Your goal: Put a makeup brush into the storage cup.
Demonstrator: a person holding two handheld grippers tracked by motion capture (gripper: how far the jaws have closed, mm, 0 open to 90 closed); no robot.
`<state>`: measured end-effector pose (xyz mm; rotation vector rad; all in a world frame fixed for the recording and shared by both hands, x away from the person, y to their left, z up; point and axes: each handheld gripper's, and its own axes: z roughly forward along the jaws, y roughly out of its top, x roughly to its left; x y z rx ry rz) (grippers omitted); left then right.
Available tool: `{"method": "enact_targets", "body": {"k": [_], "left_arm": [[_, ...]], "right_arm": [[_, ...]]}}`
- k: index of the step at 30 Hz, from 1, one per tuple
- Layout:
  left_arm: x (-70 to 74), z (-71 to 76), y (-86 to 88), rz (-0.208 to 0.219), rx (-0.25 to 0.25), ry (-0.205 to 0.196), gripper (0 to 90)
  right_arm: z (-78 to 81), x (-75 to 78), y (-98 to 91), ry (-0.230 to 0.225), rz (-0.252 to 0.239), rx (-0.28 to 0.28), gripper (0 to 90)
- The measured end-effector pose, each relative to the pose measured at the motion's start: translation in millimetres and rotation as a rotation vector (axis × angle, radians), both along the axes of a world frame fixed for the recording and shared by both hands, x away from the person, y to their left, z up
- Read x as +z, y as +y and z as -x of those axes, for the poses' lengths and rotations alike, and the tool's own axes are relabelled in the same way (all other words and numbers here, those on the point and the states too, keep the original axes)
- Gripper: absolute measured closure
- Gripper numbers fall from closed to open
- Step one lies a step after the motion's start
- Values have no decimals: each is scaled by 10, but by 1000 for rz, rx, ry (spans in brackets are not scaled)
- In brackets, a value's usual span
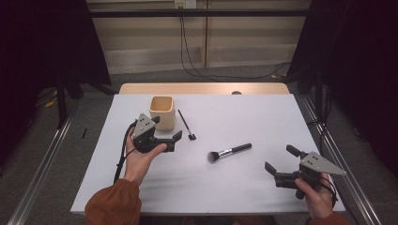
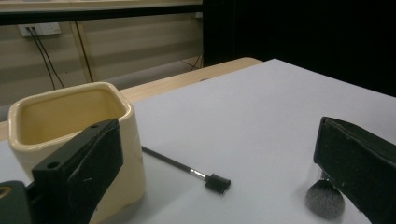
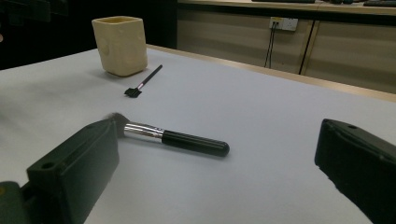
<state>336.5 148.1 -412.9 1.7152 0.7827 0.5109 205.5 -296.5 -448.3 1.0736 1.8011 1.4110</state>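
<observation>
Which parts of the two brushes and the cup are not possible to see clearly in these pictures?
- Large brush: in the left gripper view, the black jaw on that view's right covers its handle; in the right gripper view, the nearer jaw covers part of its bristles.
- Cup: in the left gripper view, a jaw hides its lower front; its inside bottom is out of sight in the high view.
- Thin brush: its head is too small to read in the high view.

Lab-style recording setup: white bench (image 1: 244, 117) framed by black curtains (image 1: 356, 56), floor rails (image 1: 42, 159), wall sockets (image 1: 184, 3) with trailing cables (image 1: 187, 51).
</observation>
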Motion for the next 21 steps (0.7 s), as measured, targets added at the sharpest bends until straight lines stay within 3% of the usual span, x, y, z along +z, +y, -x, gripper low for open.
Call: {"method": "enact_targets", "body": {"k": [9, 11, 19, 20, 21], "left_arm": [[19, -142, -132, 18, 17, 5, 20], [42, -176, -177, 41, 36, 1, 34], [97, -232, -277, 41, 21, -10, 30], [102, -252, -293, 65, 23, -7, 30], [98, -265, -295, 63, 20, -10, 30]], "right_arm": [[2, 0, -1, -1, 2, 3, 0], [4, 2, -3, -2, -1, 1, 0], [4, 1, -9, 2, -7, 3, 0], [4, 1, -13, 0, -11, 0, 0], [5, 1, -13, 0, -11, 1, 0]]}}
